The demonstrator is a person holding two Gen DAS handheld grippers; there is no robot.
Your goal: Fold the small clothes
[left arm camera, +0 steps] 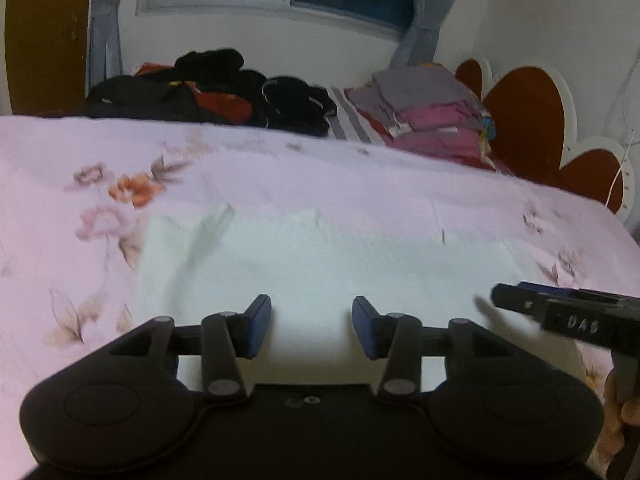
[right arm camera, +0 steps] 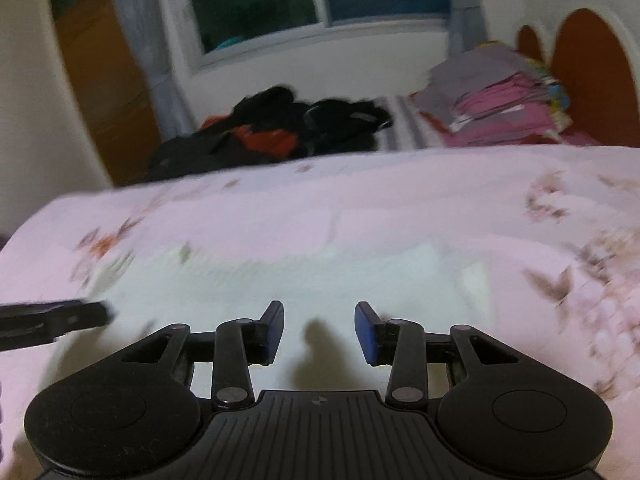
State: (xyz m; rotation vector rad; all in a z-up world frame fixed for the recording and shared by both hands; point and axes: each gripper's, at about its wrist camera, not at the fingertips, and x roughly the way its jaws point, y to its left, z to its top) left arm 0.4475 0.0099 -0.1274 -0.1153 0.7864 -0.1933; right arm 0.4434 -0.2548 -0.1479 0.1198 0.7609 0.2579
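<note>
A pale white garment (left arm camera: 320,256) lies flat on the pink floral bedspread (left arm camera: 80,208), with a crease near its left side. My left gripper (left arm camera: 312,326) hovers over its near edge, open, with nothing between the blue pads. The right gripper (left arm camera: 560,312) enters that view from the right, held by a hand (left arm camera: 616,420). In the right wrist view the same white garment (right arm camera: 320,280) spreads ahead, blurred. My right gripper (right arm camera: 320,330) stands open above it, empty. The left gripper's finger (right arm camera: 56,318) shows at the left edge.
A heap of dark and red clothes (left arm camera: 208,92) lies at the far side of the bed. A stack of folded grey and pink clothes (left arm camera: 432,116) sits at the back right by the heart-shaped headboard (left arm camera: 532,120). Window and curtains behind.
</note>
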